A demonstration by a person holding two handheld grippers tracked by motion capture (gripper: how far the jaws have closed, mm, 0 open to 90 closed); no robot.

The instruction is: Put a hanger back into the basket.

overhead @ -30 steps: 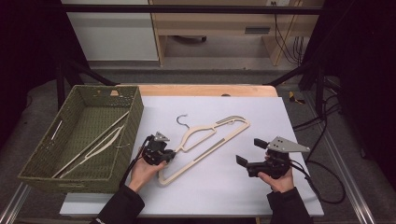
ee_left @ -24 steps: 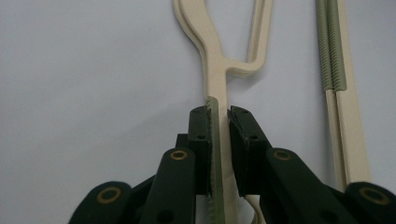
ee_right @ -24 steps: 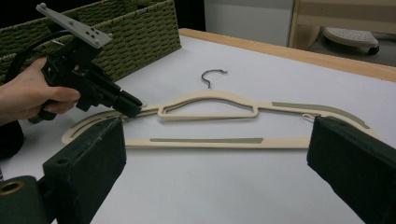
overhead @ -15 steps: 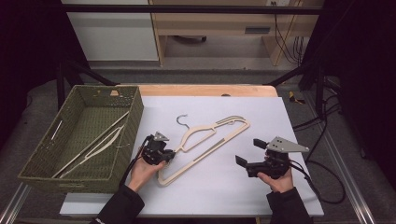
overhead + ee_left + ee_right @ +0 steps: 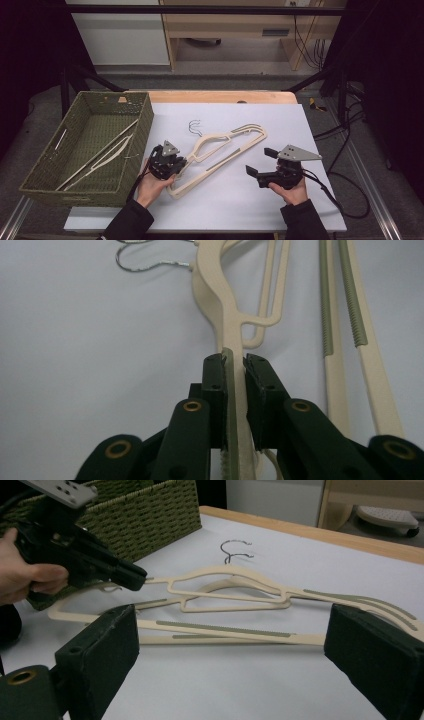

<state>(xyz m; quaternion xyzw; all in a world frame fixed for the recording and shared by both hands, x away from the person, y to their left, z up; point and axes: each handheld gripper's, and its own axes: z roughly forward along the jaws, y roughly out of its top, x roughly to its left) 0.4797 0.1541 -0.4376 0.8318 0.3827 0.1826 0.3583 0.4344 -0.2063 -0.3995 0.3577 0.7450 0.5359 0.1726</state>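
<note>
Two cream plastic hangers [image 5: 225,145] with grey-green grip strips lie overlapped on the white table top [image 5: 280,120], their wire hooks [image 5: 194,127] pointing to the far side. My left gripper [image 5: 181,162] is shut on the shoulder arm of one hanger [image 5: 220,300], and the arm runs up between the pads [image 5: 215,375]. From the right gripper view, that left gripper [image 5: 132,577] pinches the hanger's left end [image 5: 165,582]. My right gripper [image 5: 261,162] stands open, just clear of the hangers' lower bars. Its pads [image 5: 100,650] are wide apart, one to each side of the hangers.
A green woven basket [image 5: 145,115] stands at the left of the table and holds more cream hangers [image 5: 100,157]. A wooden strip [image 5: 225,96] borders the table's far edge. Black cables [image 5: 345,200] trail at the right.
</note>
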